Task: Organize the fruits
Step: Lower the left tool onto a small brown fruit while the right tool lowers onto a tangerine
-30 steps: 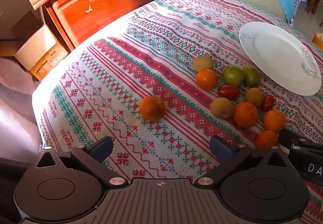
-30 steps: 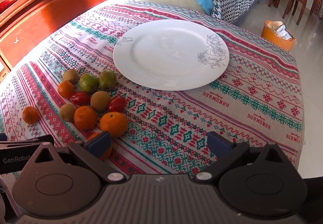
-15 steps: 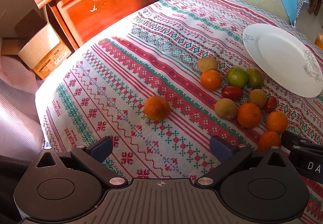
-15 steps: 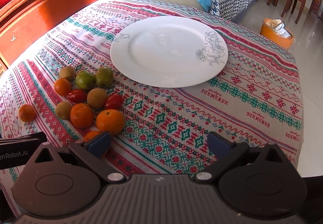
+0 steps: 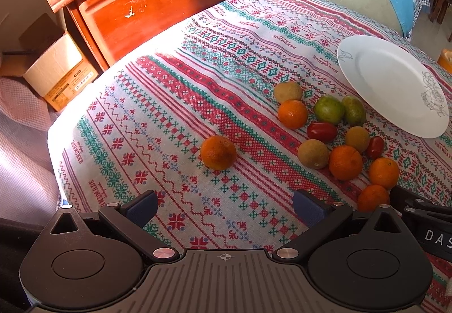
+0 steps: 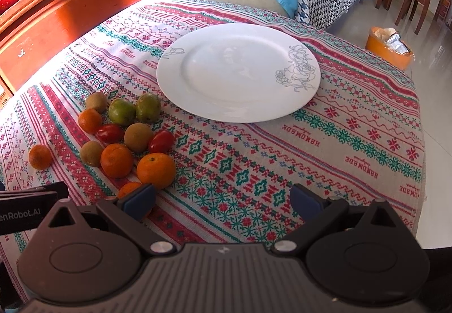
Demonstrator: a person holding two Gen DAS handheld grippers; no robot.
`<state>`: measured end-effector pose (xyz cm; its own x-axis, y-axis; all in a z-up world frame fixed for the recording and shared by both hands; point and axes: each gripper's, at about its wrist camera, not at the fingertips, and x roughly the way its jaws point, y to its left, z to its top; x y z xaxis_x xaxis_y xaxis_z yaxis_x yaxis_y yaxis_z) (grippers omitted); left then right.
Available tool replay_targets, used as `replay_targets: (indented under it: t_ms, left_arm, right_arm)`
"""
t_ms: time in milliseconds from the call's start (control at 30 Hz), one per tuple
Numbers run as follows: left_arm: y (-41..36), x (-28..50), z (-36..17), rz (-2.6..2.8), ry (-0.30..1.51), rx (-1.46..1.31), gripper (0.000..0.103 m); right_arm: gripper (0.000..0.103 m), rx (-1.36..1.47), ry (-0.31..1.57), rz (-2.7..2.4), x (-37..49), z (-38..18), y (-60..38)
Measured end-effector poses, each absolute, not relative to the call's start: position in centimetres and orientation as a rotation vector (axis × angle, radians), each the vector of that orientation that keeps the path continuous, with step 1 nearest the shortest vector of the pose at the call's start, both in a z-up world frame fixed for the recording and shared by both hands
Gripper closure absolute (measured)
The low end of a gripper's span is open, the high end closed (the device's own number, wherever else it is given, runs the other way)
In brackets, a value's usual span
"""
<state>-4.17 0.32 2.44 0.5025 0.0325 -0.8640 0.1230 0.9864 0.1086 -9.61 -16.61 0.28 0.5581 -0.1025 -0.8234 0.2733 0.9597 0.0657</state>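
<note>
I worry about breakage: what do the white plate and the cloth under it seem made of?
The plate looks like glazed ceramic or porcelain: glossy, window glare, printed grey rose. The tablecloth looks like woven cotton-type fabric: matte, stitched bands, woven "HANDMADE" lettering.

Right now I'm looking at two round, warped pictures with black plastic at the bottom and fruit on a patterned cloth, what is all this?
The black plastic is two hand-held grippers, one in each of a person's hands. Each carries a wide-angle camera looking forward along its own jaws, hence the bending.

One picture is from the left gripper, the other from the right gripper. Both sets of jaws stand open and hold nothing.

On the tablecloth lies an empty white plate. Beside it is a cluster of fruit: oranges, two green fruits, brownish ones and two small red ones. One lone orange sits apart, ahead of the left gripper. No fruit is on the plate yet.
</note>
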Motion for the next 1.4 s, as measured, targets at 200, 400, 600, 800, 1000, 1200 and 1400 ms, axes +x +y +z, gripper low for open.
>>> replay_targets:
  t_ms: [200, 400, 600, 800, 1000, 1200, 1400]
  left_arm:
    - [0.1, -4.3, 2.4, -0.059, 1.040, 0.171, 0.001]
    - [0.3, -4.3, 2.5, -0.065, 1.035, 0.165, 0.001]
    - [0.3, -4.3, 2.6, -0.073, 1.029, 0.162, 0.002]
    - [0.5, -4.2, 2.6, -0.080, 1.026, 0.153, 0.005]
    - [1.2, -4.0, 2.7, -0.081, 1.016, 0.129, 0.009]
    - [1.7, -3.8, 2.9, -0.088, 1.001, 0.106, 0.015]
    - [2.1, -3.7, 2.9, -0.110, 0.986, 0.063, 0.024]
  right_arm:
    - [0.003, 0.207, 0.927, -0.199, -10.1, 0.5, -17.0]
    - [0.009, 0.225, 0.882, -0.149, -10.9, 0.8, -17.5]
    - [0.019, 0.225, 0.846, -0.067, -11.7, 0.7, -17.4]
    - [0.032, 0.257, 0.826, 0.010, -12.3, 0.4, -17.2]
    - [0.044, 0.262, 0.805, 0.066, -12.5, 0.3, -16.6]
    - [0.052, 0.269, 0.804, 0.116, -12.4, 0.0, -15.9]
    - [0.066, 0.237, 0.809, 0.146, -11.9, -0.7, -14.7]
